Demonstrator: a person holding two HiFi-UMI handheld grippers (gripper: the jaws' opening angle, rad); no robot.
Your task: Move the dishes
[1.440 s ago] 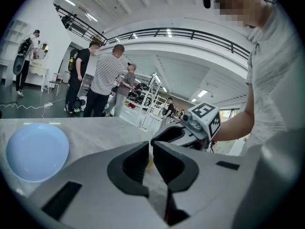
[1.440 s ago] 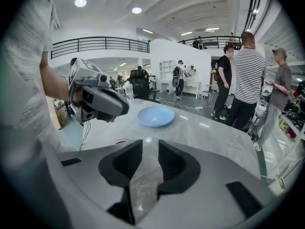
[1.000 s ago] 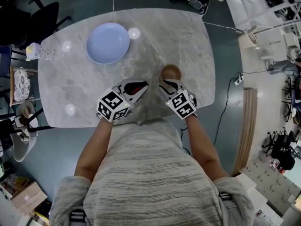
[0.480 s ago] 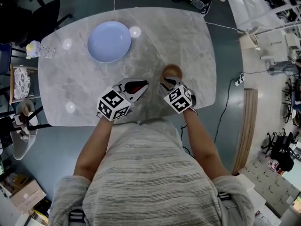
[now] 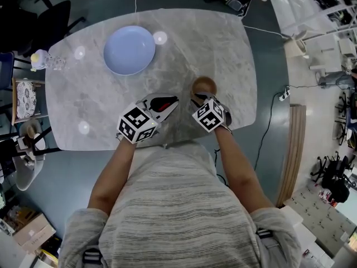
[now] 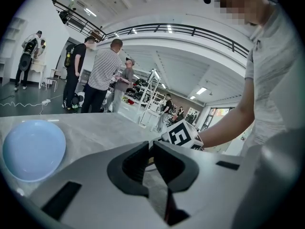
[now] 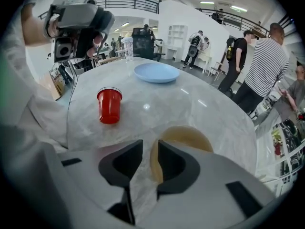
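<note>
A light blue plate [image 5: 129, 49] [image 6: 33, 149] [image 7: 156, 72] lies at the far left of the marble table [image 5: 223, 43]. A small brown bowl [image 5: 203, 85] [image 7: 188, 137] sits near the front edge. My right gripper [image 5: 196, 98] [image 7: 150, 149] is at the bowl's near rim. Its jaws stand slightly apart, with the rim in the gap against the right jaw. My left gripper [image 5: 173, 100] [image 6: 149, 147] hovers above the table, shut and empty. A red cup [image 7: 109, 105] stands upright below it.
A small glass item [image 5: 47, 60] stands at the table's far left edge. Chairs [image 5: 25, 102] stand close to the left side. Several people [image 6: 102, 75] stand beyond the table. The table's front edge is right against the person's body.
The right gripper has edged forward and left until its jaws reach the bowl's rim. The left gripper has shifted a little to the right.
</note>
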